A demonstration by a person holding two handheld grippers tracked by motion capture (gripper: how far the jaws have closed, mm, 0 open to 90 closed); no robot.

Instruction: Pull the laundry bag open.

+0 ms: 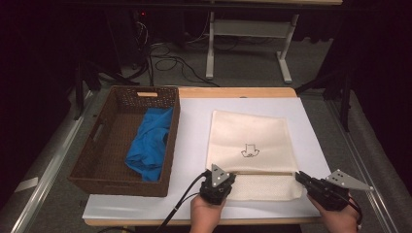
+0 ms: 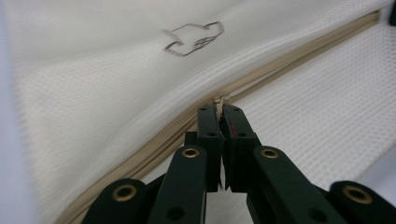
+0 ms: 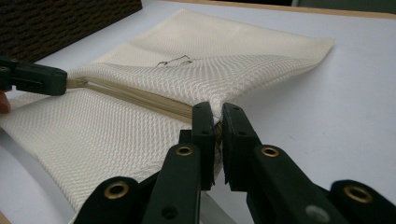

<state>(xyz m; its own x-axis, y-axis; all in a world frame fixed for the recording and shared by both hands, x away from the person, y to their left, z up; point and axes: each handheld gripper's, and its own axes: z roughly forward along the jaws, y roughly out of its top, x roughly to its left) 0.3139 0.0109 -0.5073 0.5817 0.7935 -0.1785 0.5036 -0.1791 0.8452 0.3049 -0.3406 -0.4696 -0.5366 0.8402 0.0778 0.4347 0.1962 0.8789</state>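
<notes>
From above, a cream mesh laundry bag lies flat on the white table, right of a wicker basket. The left gripper pinches the zipper pull — a beige zipper crosses the weave. The right gripper clamps the bag's corner, lifting a fold.
</notes>
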